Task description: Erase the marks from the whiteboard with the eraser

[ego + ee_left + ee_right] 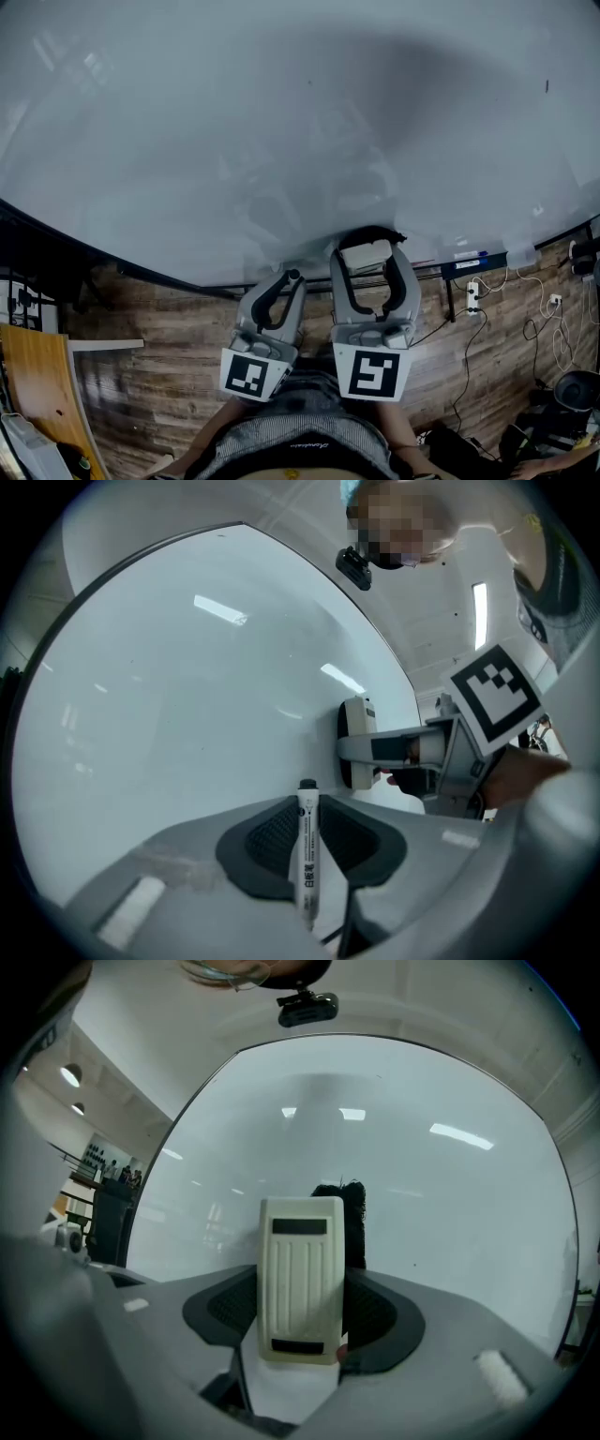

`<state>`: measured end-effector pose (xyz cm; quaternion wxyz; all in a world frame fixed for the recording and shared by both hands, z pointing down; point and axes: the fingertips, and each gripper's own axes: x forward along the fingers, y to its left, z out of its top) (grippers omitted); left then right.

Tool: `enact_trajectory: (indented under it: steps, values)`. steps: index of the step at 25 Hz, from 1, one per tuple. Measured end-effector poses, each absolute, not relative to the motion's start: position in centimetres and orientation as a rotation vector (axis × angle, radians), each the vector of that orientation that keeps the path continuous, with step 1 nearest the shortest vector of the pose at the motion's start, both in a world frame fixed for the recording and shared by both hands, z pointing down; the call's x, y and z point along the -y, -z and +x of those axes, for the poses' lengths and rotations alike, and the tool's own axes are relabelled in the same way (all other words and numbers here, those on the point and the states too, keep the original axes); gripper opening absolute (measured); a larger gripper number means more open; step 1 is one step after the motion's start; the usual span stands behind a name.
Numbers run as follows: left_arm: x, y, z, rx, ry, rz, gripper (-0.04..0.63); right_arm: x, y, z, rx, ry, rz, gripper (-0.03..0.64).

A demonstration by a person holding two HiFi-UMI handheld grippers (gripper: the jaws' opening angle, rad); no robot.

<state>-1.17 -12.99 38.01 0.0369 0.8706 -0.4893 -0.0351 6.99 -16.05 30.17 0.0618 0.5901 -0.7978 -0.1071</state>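
The whiteboard [281,122] fills the upper head view; its surface looks clean apart from a few tiny specks. My right gripper [372,251] is shut on a cream eraser [300,1279] with a black felt pad [352,1222], held against the board's lower edge. The eraser [366,253] shows between the jaws in the head view and from the side [356,742] in the left gripper view. My left gripper [291,279] is shut on a white board marker [307,855], its black cap pointing toward the board [187,686], just left of the right gripper.
A black tray rail [469,267] runs along the board's bottom edge with a small blue item on it. Below is wood flooring [159,366] with white cables and a power strip [473,300] at right. A wooden panel [37,384] leans at lower left.
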Motion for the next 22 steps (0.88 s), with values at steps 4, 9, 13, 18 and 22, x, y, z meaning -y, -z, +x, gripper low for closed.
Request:
enact_trajectory:
  steps: [4,9,13,18,22]
  values:
    - [12.8,-38.3,-2.0,1.524,0.094,2.642,0.078,15.9,-33.9,6.4,2.349,0.245,1.73,0.259]
    - [12.5,-38.6,-2.9,1.528,0.071,2.641,0.078,15.8,-36.9,5.6,2.309,0.18,1.702,0.259]
    - [12.5,-38.6,-3.2,1.517,0.07,2.647,0.078,15.9,-36.7,5.5,2.294,0.169,1.701,0.259]
    - [12.5,-38.5,-2.7,1.48,0.08,2.665,0.078,16.0,-32.9,5.4,2.324,0.257,1.748,0.259]
    - [12.6,-38.1,-2.7,1.47,0.099,2.676,0.078,15.8,-30.5,5.5,2.345,0.301,1.754,0.261]
